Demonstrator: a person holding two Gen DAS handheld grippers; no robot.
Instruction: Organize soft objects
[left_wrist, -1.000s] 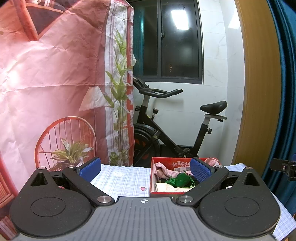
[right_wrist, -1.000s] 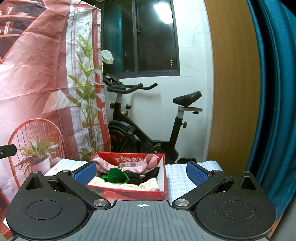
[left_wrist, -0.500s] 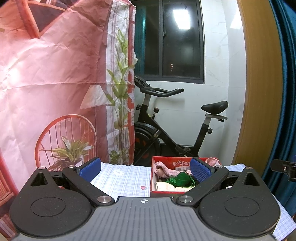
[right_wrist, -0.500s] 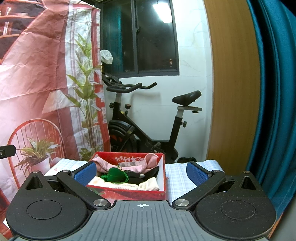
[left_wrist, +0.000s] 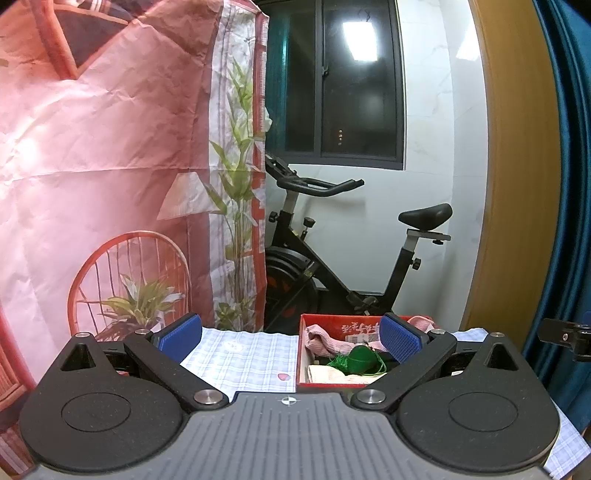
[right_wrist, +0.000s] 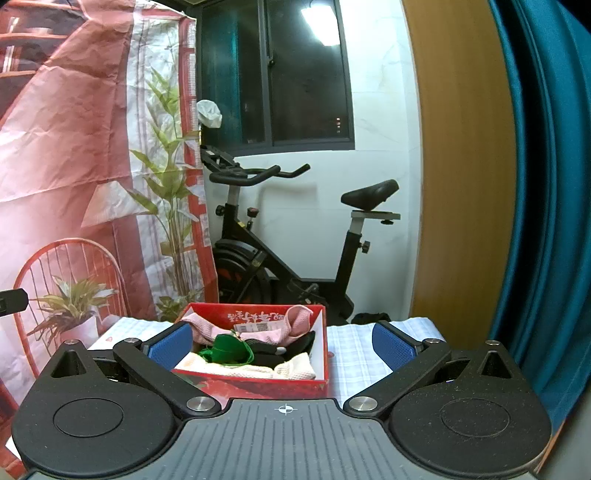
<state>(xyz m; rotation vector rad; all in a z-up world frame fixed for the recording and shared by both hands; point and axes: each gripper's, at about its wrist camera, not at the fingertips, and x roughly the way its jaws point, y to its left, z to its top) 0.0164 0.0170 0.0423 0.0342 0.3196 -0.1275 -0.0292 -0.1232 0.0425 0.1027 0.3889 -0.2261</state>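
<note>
Room: exercise bike (right_wrist: 280, 236) against far white wall, pink printed backdrop (left_wrist: 92, 147) left, teal curtain (right_wrist: 546, 184) right. Checked tablecloth (left_wrist: 240, 354) carries red box (right_wrist: 258, 382) holding pink cloth (right_wrist: 295, 325), green item (right_wrist: 225, 347), cream cloth (right_wrist: 291, 369). Left gripper (left_wrist: 291, 338) and right gripper (right_wrist: 282, 341): both spread wide, holding nothing, near the box.

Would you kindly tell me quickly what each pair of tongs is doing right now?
Left tongs: open, holding nothing.
Right tongs: open, holding nothing.
</note>
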